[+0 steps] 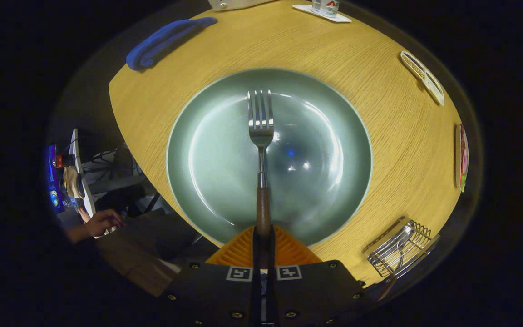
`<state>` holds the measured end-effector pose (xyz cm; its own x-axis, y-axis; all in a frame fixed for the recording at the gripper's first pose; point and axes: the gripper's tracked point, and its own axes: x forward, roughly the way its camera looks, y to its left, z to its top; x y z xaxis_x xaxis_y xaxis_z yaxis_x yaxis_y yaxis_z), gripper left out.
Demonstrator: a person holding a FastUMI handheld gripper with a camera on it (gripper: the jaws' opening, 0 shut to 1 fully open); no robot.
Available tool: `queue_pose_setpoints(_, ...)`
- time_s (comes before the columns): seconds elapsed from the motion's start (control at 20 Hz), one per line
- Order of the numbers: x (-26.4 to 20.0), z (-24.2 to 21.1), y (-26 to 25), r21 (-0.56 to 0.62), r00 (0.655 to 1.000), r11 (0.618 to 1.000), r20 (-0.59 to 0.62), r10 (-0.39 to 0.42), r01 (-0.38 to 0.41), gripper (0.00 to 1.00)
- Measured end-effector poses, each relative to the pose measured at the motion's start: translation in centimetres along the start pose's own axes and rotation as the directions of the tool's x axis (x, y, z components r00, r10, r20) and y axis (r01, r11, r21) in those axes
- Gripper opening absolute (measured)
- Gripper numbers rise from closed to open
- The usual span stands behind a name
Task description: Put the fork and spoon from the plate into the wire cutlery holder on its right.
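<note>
Gripper (262,247) closed tight on brown wooden handle of steel fork (261,136), tines pointing ahead over large round grey-green plate (198,113). Right of fingers, wire cutlery holder (400,250) near edge of wooden surface (379,150), silver utensil inside. Beyond plate: rolled blue cloth (166,41) left, white slotted tray (422,76) right, white coaster with glass (323,11) farthest.
</note>
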<state>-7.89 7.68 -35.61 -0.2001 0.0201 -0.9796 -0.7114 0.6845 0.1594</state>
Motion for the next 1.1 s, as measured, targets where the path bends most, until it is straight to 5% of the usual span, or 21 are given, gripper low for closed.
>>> queue_pose_setpoints(0.2, -1.6, 0.2, 0.6, 0.016, 0.998, 0.999, 0.036, 0.042, -0.043, 0.05)
queue_pose_setpoints(0.4, -3.6, -0.7, 0.6, 0.079, 0.986, 0.983, 0.036, 0.164, -0.166, 0.05)
queue_pose_setpoints(1.1, -13.9, -9.7, -7.8, 0.041, 0.995, 0.998, -0.088, 0.041, -0.038, 0.05)
